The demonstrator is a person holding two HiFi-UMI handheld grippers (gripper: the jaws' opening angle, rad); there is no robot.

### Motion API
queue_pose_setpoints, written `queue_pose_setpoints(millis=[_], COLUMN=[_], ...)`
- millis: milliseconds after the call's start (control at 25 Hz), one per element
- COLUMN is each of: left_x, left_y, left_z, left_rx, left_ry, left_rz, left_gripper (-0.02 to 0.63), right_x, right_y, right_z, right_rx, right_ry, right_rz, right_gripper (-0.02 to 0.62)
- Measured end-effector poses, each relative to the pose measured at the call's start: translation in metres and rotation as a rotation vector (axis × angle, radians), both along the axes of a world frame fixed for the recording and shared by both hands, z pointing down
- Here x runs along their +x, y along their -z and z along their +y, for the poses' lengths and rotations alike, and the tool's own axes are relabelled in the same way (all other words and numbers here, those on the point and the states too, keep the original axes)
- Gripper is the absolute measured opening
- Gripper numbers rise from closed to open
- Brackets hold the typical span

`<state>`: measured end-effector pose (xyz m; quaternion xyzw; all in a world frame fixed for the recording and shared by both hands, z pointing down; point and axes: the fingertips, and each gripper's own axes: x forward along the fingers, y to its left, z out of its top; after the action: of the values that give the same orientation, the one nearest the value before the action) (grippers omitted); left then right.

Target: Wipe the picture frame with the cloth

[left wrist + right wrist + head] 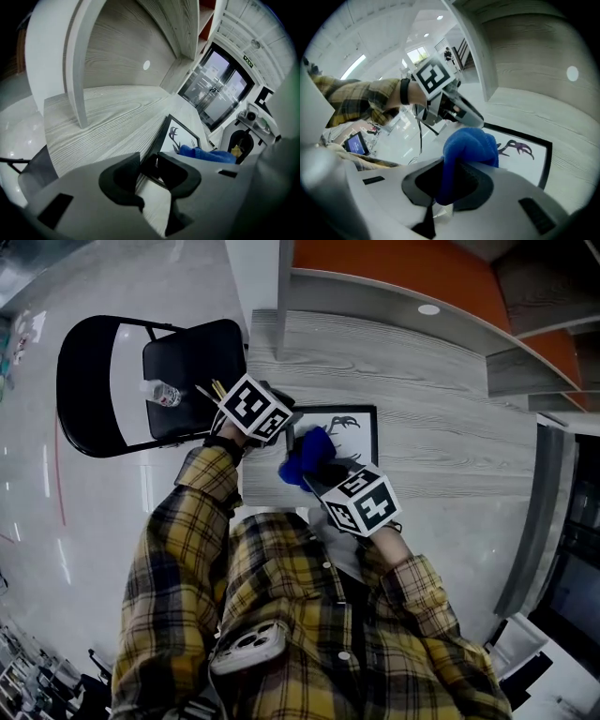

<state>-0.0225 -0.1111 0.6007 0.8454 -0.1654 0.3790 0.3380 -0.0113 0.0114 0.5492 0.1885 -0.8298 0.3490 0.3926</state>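
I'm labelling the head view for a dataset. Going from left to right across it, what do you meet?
From the left: black folding chair → left gripper → blue cloth. The right gripper and the picture frame overlap the cloth, so they are left out.

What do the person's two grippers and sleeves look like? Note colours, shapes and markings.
The left gripper and right gripper have pale grey bodies with black, curved pads. Each carries a white cube printed with black square markers. The sleeves are yellow-and-dark plaid, and a black wristband sits at the left cuff.
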Motion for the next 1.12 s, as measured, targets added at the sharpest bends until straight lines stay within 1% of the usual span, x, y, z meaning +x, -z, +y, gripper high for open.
queue_pose_setpoints(millis=[160,280,440,560,760,880,1000,1120], left_x=[-0.007,-0.017,-0.014,-0.002,0.031,0.053,0.074,0.093], left_y=[0.007,0.024,0.065,0.105,0.184,0.230,0.271,0.298], left_z=[-0.003,-0.003,0.013,0.025,0.038,0.040,0.043,0.047], left_rx=[0.036,0.071,0.121,0.165,0.270,0.339,0.398,0.431], left_ry=[0.079,0.146,0.174,0.217,0.289,0.296,0.292,0.282], left_rz=[0.000,0.006,0.048,0.117,0.280,0.365,0.435,0.484], left_gripper=[0.110,0.110,0.109,0.106,0.038,0.009,0.006,0.005], right_x=[0.016,0.027,0.043,0.059,0.091,0.109,0.125,0.141], right_y=[0.030,0.055,0.098,0.136,0.203,0.239,0.269,0.290], right_z=[-0.012,-0.022,-0.037,-0.048,-0.067,-0.076,-0.079,-0.080], right_rx=[0.052,0.091,0.157,0.242,0.393,0.473,0.555,0.622], right_ry=[-0.069,-0.111,-0.153,-0.168,-0.225,-0.261,-0.288,-0.309], right_rz=[-0.078,-0.137,-0.214,-0.267,-0.343,-0.393,-0.431,-0.459], right_gripper=[0.052,0.053,0.053,0.054,0.052,0.054,0.054,0.054])
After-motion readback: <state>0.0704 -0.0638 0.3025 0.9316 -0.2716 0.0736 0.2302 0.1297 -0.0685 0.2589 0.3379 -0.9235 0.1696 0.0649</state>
